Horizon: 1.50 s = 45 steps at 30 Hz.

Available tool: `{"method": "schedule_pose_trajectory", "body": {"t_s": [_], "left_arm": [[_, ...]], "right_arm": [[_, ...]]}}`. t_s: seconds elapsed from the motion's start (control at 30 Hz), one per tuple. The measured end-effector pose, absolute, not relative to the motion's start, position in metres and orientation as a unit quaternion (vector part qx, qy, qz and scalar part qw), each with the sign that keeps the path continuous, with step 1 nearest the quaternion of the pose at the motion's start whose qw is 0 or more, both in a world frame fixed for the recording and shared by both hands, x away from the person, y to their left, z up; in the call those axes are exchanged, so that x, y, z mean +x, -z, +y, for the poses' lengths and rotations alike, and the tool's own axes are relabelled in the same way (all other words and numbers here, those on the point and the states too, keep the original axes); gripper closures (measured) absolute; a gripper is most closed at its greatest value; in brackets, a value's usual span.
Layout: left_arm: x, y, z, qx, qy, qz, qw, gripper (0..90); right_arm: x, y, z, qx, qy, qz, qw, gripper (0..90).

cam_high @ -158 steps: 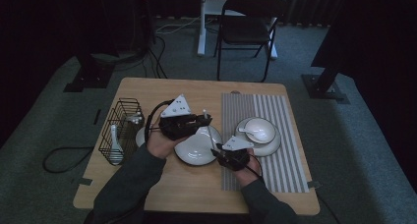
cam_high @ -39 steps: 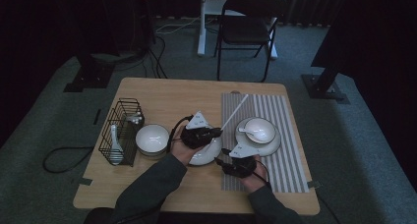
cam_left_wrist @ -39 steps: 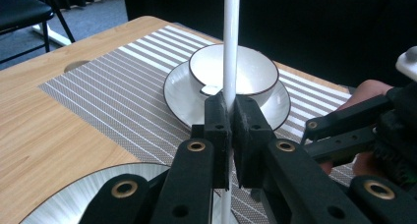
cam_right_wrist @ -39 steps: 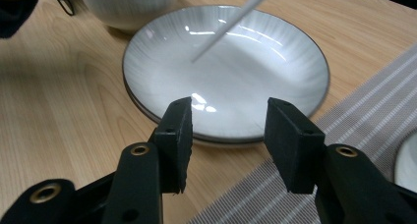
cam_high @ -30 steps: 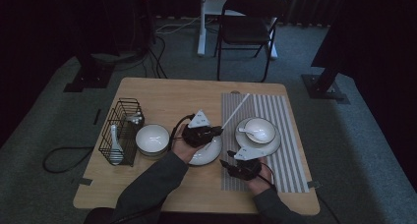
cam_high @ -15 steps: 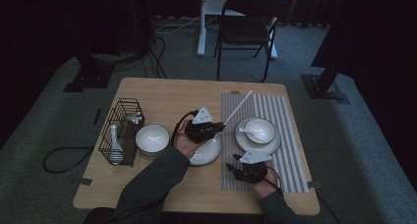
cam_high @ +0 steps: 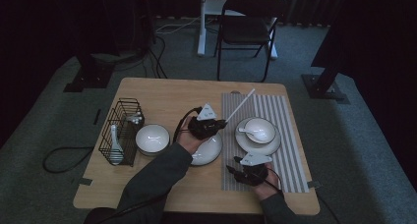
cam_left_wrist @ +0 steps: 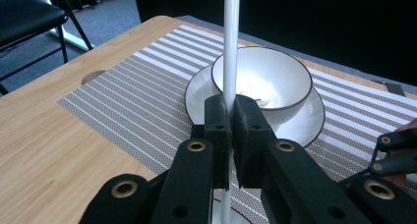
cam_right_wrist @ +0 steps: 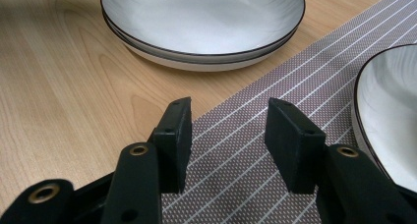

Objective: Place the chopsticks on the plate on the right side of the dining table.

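Since the earliest picture your left gripper (cam_high: 212,124) has left the small bowl (cam_high: 152,137) standing by the wire basket (cam_high: 120,130) and come across to the striped mat (cam_high: 275,135), where it now holds a white stick (cam_left_wrist: 230,47) clamped upright in its jaws. Your right gripper (cam_high: 246,172) has drawn back from the shallow plate (cam_high: 209,153) toward the tabletop's near edge, jaws apart.

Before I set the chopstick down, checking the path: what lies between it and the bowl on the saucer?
Only striped placemat, bare in the left gripper view.
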<state>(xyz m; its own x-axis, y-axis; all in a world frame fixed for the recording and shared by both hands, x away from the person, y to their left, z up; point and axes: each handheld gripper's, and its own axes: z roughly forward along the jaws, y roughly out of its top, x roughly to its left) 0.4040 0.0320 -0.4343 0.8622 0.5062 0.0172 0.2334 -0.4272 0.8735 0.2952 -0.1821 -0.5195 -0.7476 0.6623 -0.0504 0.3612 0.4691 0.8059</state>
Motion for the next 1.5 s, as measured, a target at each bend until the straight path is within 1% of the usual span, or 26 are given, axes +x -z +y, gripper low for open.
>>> {"method": "schedule_pose_trajectory", "body": {"t_s": [0.9,1.27,1.5], "left_arm": [[0.430,0.432,0.013,0.839,-0.152,0.214,0.476,86.2],[0.444,0.440,-0.001,0.853,-0.149,0.213,0.452,86.2],[0.452,0.453,-0.010,0.867,-0.141,0.219,0.424,86.2]], "right_arm": [[0.292,0.523,-0.188,0.314,-0.415,0.835,0.180,52.4],[0.292,0.525,-0.188,0.315,-0.416,0.835,0.174,52.4],[0.293,0.526,-0.188,0.317,-0.416,0.834,0.173,52.4]]}}
